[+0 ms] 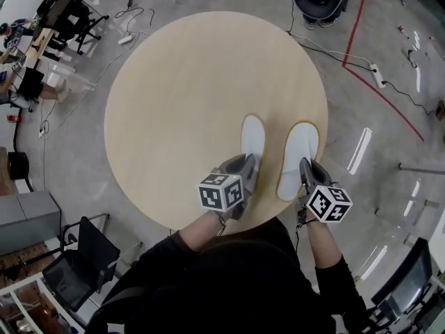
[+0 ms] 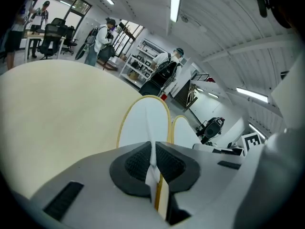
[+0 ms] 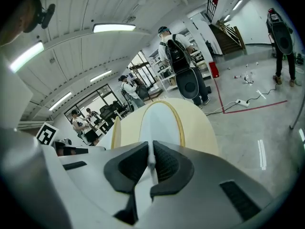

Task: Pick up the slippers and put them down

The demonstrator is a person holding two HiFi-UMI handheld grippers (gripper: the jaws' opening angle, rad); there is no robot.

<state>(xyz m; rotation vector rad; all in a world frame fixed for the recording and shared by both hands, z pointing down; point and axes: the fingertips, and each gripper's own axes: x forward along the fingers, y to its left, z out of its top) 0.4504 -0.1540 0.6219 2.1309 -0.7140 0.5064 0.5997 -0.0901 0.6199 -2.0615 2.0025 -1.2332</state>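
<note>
L gripper (image 1: 247, 165) & R gripper (image 1: 304, 165) each clamp a slipper's heel edge, the thin sole pinched so it stays flat. Both are low over the round table (image 1: 174, 96), near its edge; contact w/ top unclear. Left slipper (image 1: 253, 136) is just beside right slipper (image 1: 300, 152), parallel, toes away, prob. for a paired set-down.

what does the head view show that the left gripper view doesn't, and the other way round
Only the head view: the full round outline of the table, the person's arms and a red line on the floor. Only the left gripper view: the left tongs shut on the thin heel edge of the left slipper, and people standing near shelves behind. Both: the left slipper and the right slipper side by side, with the tabletop under them.
</note>
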